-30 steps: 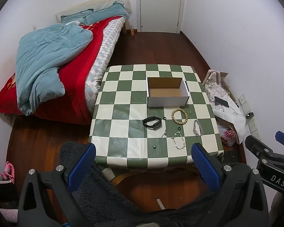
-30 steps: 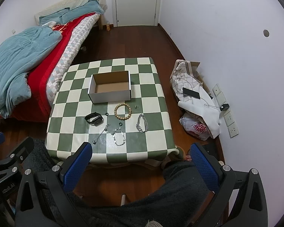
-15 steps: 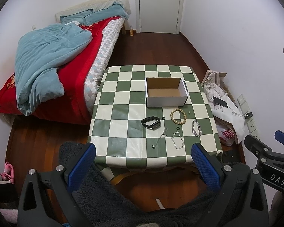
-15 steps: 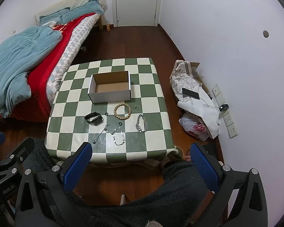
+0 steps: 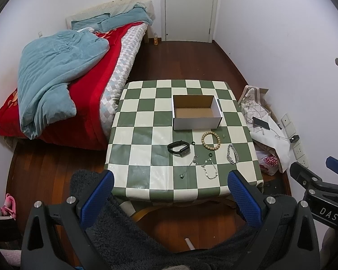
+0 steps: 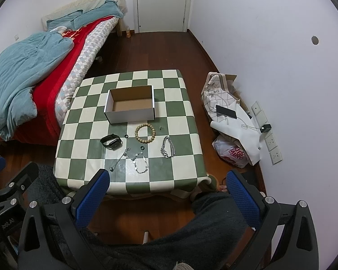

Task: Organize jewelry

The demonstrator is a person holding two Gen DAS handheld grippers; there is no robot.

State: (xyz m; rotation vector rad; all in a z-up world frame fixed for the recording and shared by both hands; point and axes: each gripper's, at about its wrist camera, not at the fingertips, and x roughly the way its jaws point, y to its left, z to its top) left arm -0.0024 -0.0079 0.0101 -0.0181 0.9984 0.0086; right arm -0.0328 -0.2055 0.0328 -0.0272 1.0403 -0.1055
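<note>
Left gripper [image 5: 169, 195] spread wide, gripping nothing, blue textured pads [image 5: 94, 199] on black frames, held over a lap in fuzzy dark grey fabric. Seen past it: a square table [image 5: 142, 153] under a glossy green-and-cream checked cloth, with a rectangular white cardboard box [image 5: 196, 112], open and brown inside. Laid just in front of the box: a round wooden bead bracelet [image 5: 211, 141], a black band watch [image 5: 178, 148], a chunky silver chain bracelet [image 5: 232, 154], thin silver chains [image 5: 208, 168].

Right gripper [image 6: 167, 193] likewise spread and gripping nothing, same blue mesh pads [image 6: 242, 199]. Showed the box [image 6: 130, 108] mid-table, bead bracelet [image 6: 145, 133] near its front wall, watch [image 6: 111, 141] to its left, chunky chain [image 6: 167, 146] to its right, thin chains [image 6: 135, 157] nearest the table's front edge. Beside the table, a bed with a rumpled teal blanket [image 6: 22, 72] on a red cover
</note>
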